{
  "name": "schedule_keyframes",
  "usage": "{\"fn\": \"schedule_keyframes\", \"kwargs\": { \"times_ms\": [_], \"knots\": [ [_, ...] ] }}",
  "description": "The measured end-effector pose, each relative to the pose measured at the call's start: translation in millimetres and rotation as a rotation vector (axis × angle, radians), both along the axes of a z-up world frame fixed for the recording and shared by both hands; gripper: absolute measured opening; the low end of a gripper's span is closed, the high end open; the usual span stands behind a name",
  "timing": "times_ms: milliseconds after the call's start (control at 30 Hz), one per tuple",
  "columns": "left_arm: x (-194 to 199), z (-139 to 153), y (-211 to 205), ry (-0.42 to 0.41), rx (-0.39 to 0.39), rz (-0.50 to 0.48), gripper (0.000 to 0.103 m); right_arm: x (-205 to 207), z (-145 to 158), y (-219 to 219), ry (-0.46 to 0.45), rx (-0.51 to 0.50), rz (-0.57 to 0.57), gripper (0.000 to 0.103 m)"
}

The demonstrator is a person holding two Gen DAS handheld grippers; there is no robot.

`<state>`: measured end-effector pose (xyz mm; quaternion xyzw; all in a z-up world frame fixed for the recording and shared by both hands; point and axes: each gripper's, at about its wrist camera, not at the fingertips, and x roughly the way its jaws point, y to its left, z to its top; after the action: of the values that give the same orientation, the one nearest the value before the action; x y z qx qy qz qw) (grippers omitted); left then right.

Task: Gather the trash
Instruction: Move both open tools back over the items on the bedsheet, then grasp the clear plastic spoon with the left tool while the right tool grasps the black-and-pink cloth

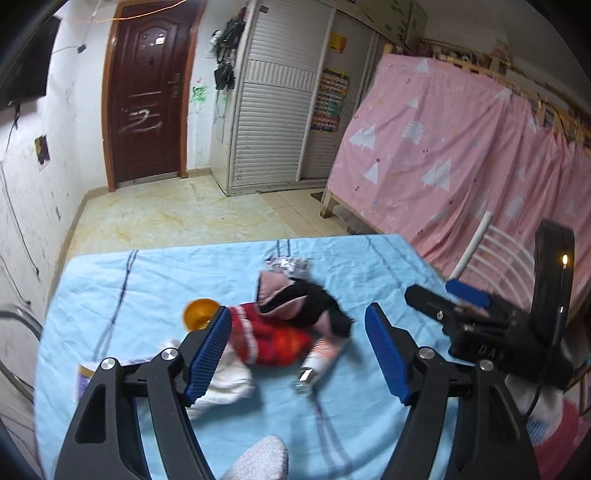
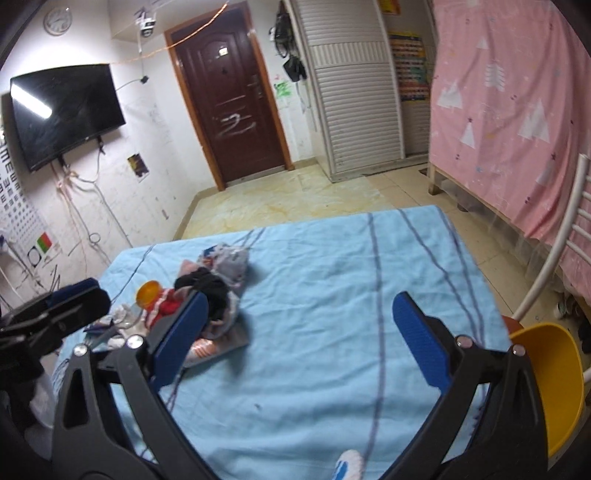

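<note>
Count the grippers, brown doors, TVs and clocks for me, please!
grippers: 2, the left gripper and the right gripper
brown door: 1
TV: 1
clock: 1
total: 5

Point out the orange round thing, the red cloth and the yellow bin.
orange round thing [image 1: 199,313], left wrist view, its rounded front.
red cloth [image 1: 275,341], left wrist view, middle of the bundle.
yellow bin [image 2: 554,373], right wrist view, its inner wall.
</note>
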<state>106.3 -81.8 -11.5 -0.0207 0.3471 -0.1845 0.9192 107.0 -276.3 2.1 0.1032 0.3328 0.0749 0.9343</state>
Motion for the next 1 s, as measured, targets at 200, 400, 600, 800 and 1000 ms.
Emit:
{"fn": "schedule_keyframes", "kwargs": {
  "times_ms": [200, 400, 600, 800, 1000],
  "knots": [
    [7.1, -10.6, 12.1, -0.001, 0.148, -0.076, 0.065, 12.5, -0.3, 22.4, 0.006, -0.021, 0.048, 0.097],
    [19.2, -24.8, 18.9, 0.016, 0.216, -0.141, 0.065, 24.5, -3.9, 41.9, 0.015, -0.049, 0.086, 0.097],
    [31.5, -40.7, 23.0, 0.07, 0.225, -0.208, 0.054, 32.4, -8.9, 53.4, 0.026, -0.065, 0.102, 0.097],
    [40.1, -55.4, 30.2, 0.121, 0.21, -0.232, 0.042, 39.8, -12.2, 59.0, 0.033, -0.073, 0.11, 0.097],
    [44.8, -60.5, 29.9, 0.134, 0.191, -0.265, 0.038, 46.1, -17.6, 68.7, 0.048, -0.094, 0.132, 0.097]
  ]
}}
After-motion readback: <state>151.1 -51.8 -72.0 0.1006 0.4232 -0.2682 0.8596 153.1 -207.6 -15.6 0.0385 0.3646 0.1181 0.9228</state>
